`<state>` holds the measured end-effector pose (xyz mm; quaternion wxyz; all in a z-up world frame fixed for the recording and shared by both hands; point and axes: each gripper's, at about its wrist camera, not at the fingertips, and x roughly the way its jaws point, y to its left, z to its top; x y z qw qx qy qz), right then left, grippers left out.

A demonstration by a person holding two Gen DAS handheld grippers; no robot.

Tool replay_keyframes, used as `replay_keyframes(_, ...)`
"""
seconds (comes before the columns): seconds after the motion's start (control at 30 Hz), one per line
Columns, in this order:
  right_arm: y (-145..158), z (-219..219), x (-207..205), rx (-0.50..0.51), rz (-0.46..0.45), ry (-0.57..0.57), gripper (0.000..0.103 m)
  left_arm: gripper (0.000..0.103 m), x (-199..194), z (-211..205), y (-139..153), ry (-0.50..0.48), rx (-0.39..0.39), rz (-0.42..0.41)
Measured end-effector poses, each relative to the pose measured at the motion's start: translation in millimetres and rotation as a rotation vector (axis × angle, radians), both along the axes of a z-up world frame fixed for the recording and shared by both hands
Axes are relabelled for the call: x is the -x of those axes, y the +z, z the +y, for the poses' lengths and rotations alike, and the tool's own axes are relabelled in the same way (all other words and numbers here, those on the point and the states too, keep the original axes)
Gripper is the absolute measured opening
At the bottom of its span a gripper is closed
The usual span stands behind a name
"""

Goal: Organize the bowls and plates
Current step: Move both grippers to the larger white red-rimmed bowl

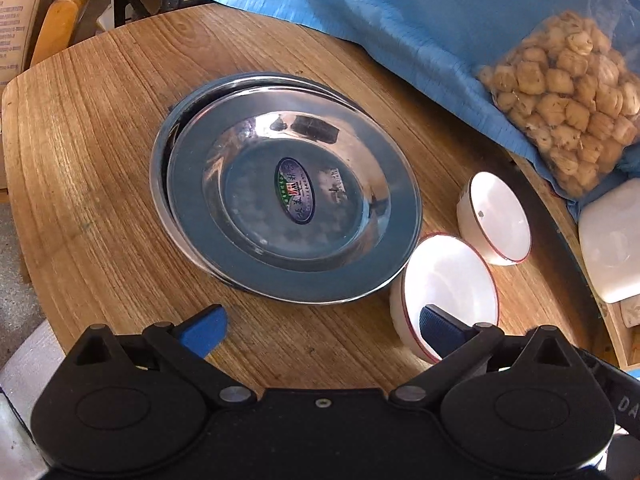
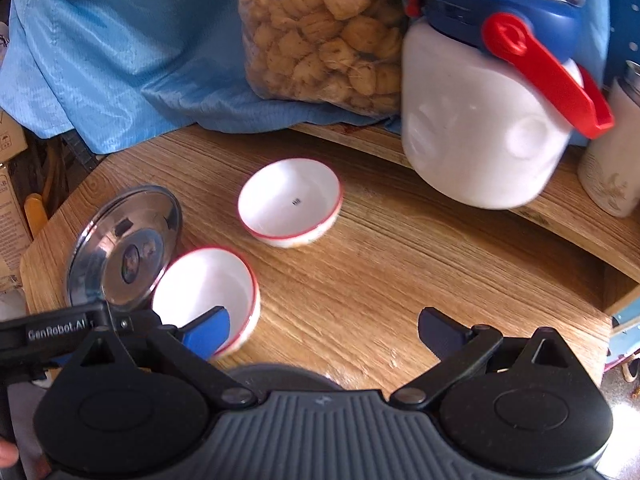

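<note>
Two steel plates stacked on a wood table, two white bowls beside them; both my grippers empty.

Left gripper is spread wide, hovering w/ the plate stack ahead, near bowl at its right fingertip. Far bowl sits just beyond, apart. Right gripper also wide, nothing btwn fingers, over bare table. Blue cloth & snack bag behind.

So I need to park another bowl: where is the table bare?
Bare wood lies right of the two white bowls, nearer and farther, before the white jug, and left of the steel plates. Crowded: the back edge, with snack bag and blue cloth.
</note>
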<state>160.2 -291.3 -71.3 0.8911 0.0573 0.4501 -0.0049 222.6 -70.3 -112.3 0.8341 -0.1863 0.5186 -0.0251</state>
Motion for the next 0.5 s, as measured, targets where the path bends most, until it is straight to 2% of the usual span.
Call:
replay_keyframes(0.17, -1.8, 7.6, -6.7, 0.017, -0.007, 0.021, 0.098, 0.102, -0.8, -8.6, 3.4, -0.035, -0.060, -0.043)
replay_keyframes(0.33, -5.7, 11.5, -10.0, 0.030, 0.003, 0.024, 0.090, 0.098, -2.5, -13.7, 3.2, -0.057, -0.066, -0.042)
replay_keyframes(0.4, -7.7, 12.0, -12.4, 0.028, 0.008, 0.026, 0.088, 0.091, -3.2, -14.0, 2.5, -0.060, -0.064, -0.040)
replay_keyframes(0.5, -8.9, 11.7, -16.3, 0.012, 0.012, 0.031, 0.081, 0.086, -4.4, -15.9, 2.5, -0.069, -0.074, -0.027)
